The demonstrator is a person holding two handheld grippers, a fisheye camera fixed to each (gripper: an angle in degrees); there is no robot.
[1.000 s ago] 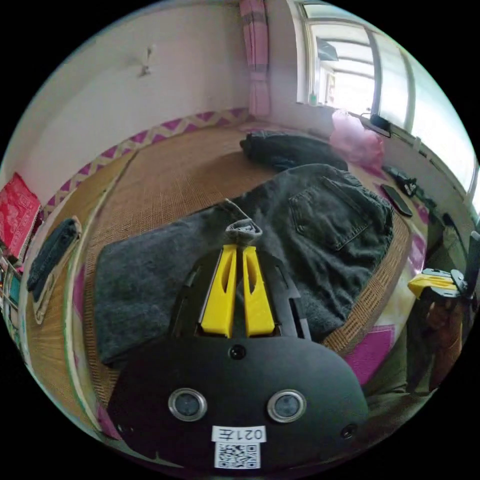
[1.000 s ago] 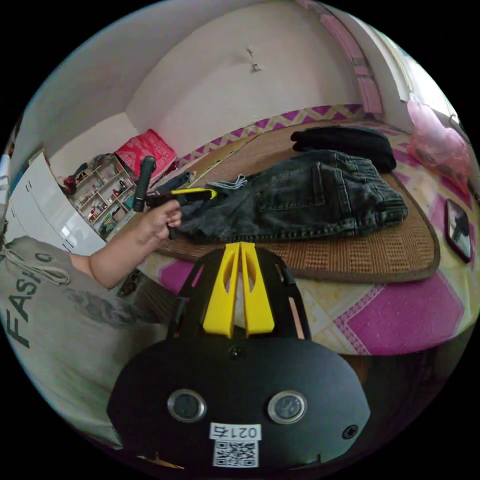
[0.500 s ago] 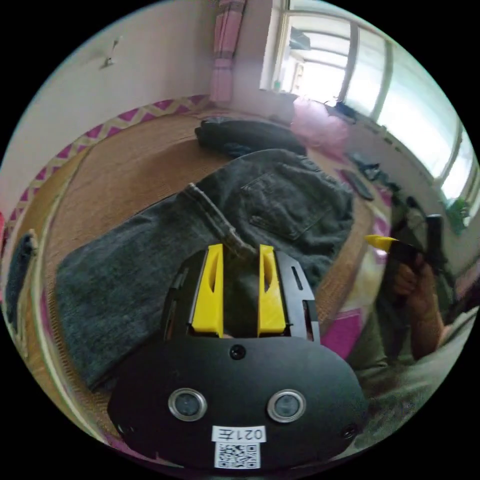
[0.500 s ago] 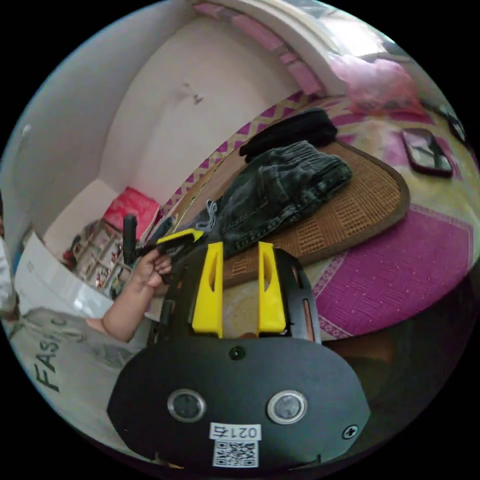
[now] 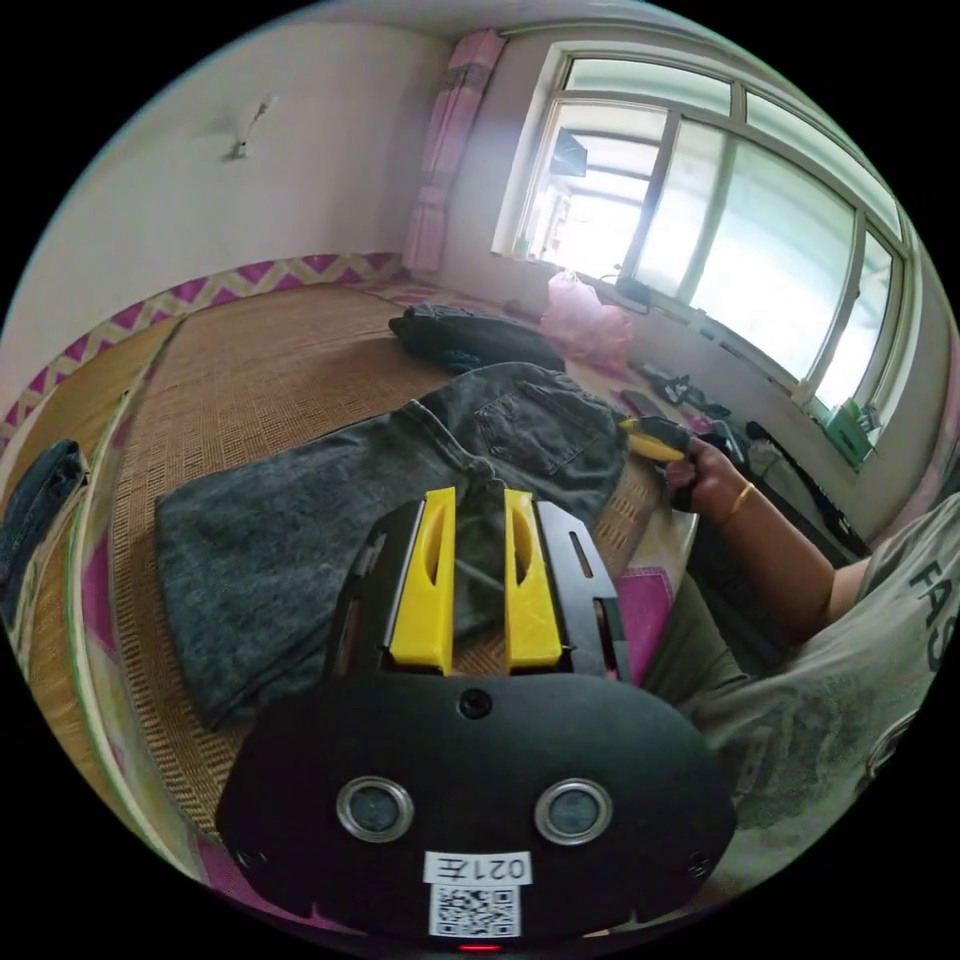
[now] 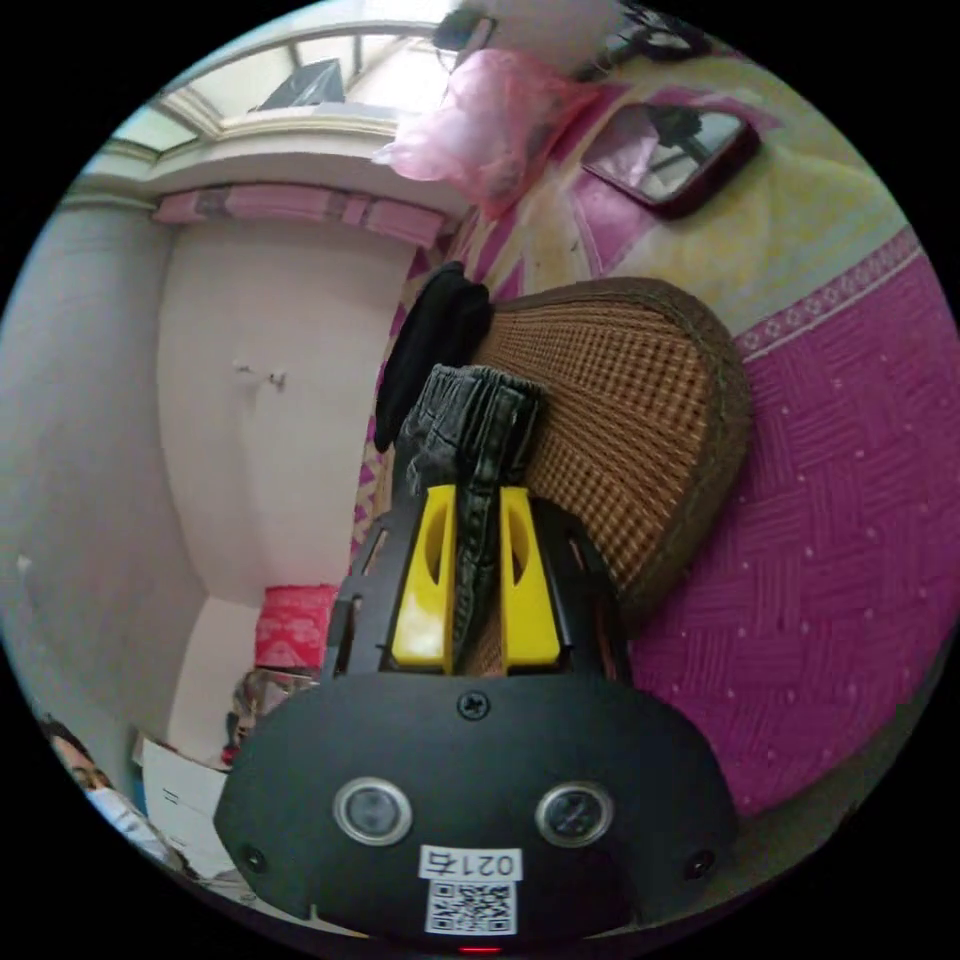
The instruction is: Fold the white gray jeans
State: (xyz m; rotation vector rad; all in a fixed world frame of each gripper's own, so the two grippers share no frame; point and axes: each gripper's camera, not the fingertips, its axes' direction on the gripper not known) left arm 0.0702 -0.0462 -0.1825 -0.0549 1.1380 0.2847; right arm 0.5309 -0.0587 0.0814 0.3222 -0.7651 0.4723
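The dark grey jeans [image 5: 300,520] lie folded on a woven mat [image 5: 250,370], back pocket facing up. My left gripper [image 5: 477,497] hovers over their near edge. Its jaws are partly apart, and flat fabric shows in the gap. A hand holds my right gripper [image 5: 650,440] at the waistband end of the jeans. In the right gripper view, my right gripper [image 6: 478,492] sits low at mat level. The thick edge of the jeans [image 6: 470,420] runs between its jaws and fills the gap.
A black garment [image 5: 470,340] lies beyond the jeans, with a pink plastic bag [image 5: 585,320] by the window. A dark flat device [image 6: 670,150] rests on the purple and yellow bedding [image 6: 820,500]. Another folded dark item [image 5: 35,490] sits at the far left. The person's arm [image 5: 770,540] reaches in from the right.
The left gripper let go of the hem it held, opened wide, then narrowed. The right gripper went from the bed's edge to the waistband, opened, and closed on it. Both cameras swung.
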